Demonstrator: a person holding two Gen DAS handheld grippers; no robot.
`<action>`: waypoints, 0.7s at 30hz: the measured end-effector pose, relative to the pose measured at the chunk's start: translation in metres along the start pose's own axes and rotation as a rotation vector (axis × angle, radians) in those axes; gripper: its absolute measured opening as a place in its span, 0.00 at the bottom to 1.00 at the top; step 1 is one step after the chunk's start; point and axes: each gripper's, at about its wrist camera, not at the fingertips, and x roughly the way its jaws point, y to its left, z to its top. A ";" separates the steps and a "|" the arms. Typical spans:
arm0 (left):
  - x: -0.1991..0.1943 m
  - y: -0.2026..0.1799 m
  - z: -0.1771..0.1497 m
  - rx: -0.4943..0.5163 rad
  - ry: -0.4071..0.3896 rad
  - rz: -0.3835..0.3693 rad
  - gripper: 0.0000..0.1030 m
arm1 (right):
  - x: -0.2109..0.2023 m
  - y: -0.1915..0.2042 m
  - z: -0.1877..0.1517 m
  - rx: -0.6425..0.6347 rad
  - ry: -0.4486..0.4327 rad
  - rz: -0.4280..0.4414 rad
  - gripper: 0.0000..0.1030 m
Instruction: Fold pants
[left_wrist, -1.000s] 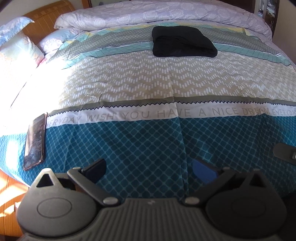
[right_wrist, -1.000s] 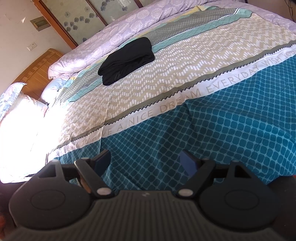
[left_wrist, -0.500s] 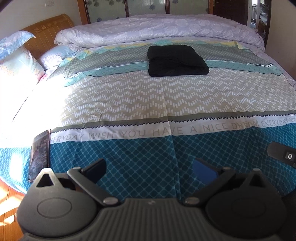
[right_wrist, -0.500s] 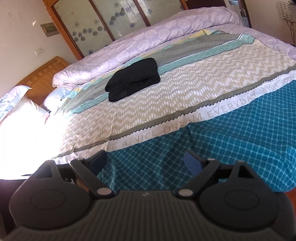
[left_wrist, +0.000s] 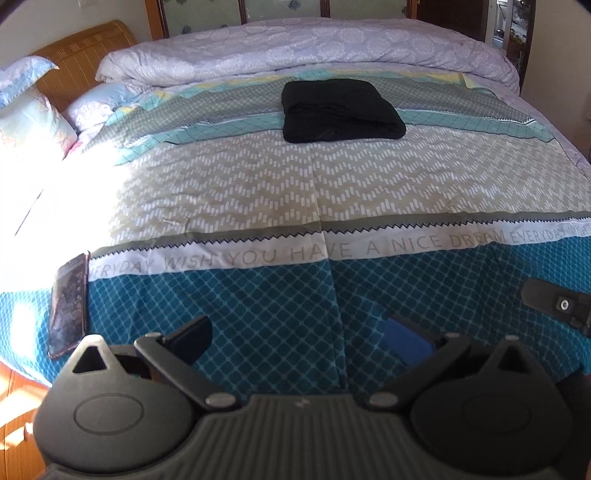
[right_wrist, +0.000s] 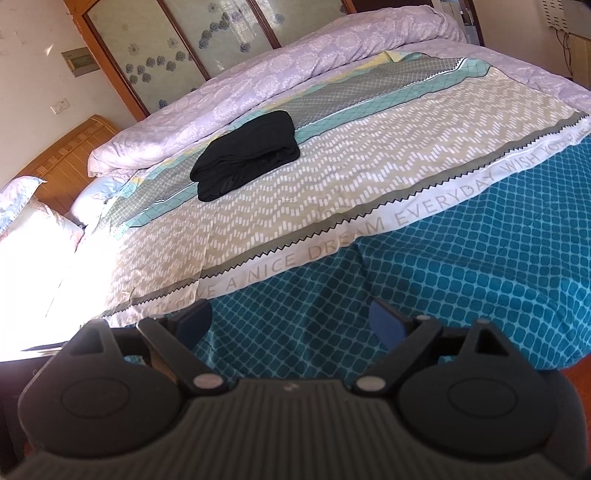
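While both claws hang over the teal hem of the bedspread (left_wrist: 280, 325), the left gripper (left_wrist: 299, 332) stands spread, empty. So does the right gripper (right_wrist: 291, 319), whose jaws have just been opening. A phone (left_wrist: 68, 306) lies at nine o'clock. Far off at twelve, the folded black pants (left_wrist: 340, 110) rest before the lilac duvet (left_wrist: 295, 48).

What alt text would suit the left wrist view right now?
Folded black fabric pants lie far off on the patterned bedspread, below a rolled lilac quilt. The left gripper is open and empty; a smartphone lies at the bed's left edge.
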 end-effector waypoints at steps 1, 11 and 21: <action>0.003 0.000 -0.001 -0.008 0.020 -0.009 1.00 | 0.000 0.000 0.000 0.002 0.000 -0.001 0.91; 0.009 0.005 -0.001 -0.043 0.101 -0.044 1.00 | 0.002 -0.003 -0.001 0.016 0.017 -0.009 0.91; 0.009 0.006 0.000 -0.041 0.106 -0.048 1.00 | 0.006 -0.004 -0.003 0.031 0.038 -0.009 0.91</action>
